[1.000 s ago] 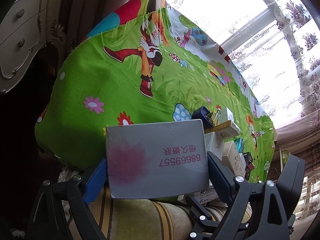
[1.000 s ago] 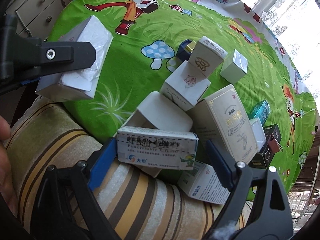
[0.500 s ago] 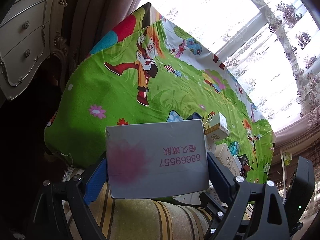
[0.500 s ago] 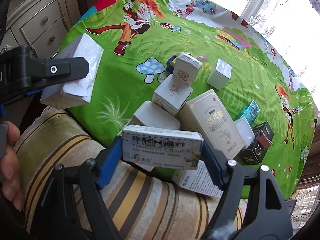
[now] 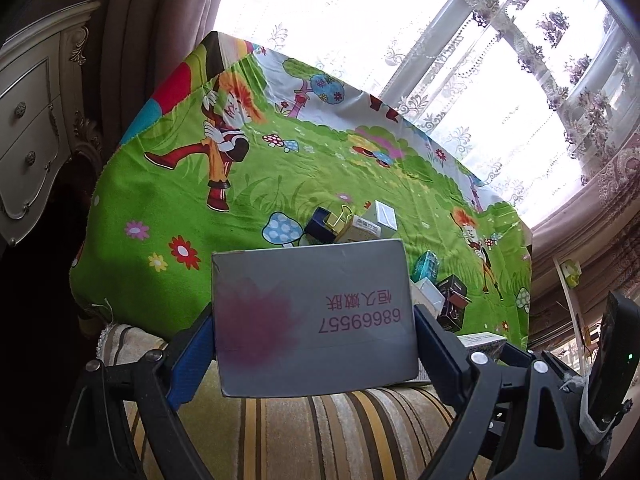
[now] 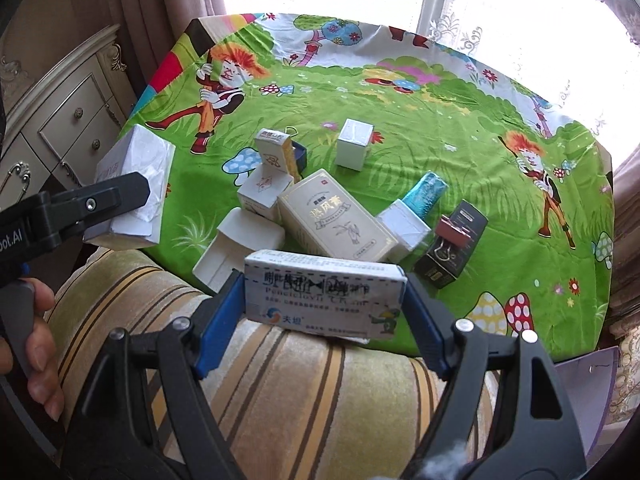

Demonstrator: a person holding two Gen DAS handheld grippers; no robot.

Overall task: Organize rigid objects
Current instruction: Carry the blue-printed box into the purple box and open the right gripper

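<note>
My left gripper (image 5: 314, 320) is shut on a grey box (image 5: 316, 316) with pink print, held over the near edge of the green cartoon cloth (image 5: 168, 196). The same box (image 6: 132, 188) and a left finger (image 6: 104, 200) show at the left of the right wrist view. My right gripper (image 6: 324, 300) is shut on a long white medicine box (image 6: 320, 296) with blue print, held above the striped cushion (image 6: 280, 384). Behind it on the cloth (image 6: 460, 128) lies a cluster of several small boxes, among them a cream box (image 6: 336, 220) and a black box (image 6: 452, 248).
A white carved dresser (image 6: 60, 120) stands at the left. Lace curtains and a bright window (image 5: 460, 40) are behind the table. A small white cube box (image 6: 354, 148) and a teal packet (image 6: 424, 196) lie on the cloth. A hand (image 6: 36, 352) holds the left tool.
Both grippers have lifted and pulled back with their boxes held; more of the table and window shows. The boxes on the cloth have not moved.
</note>
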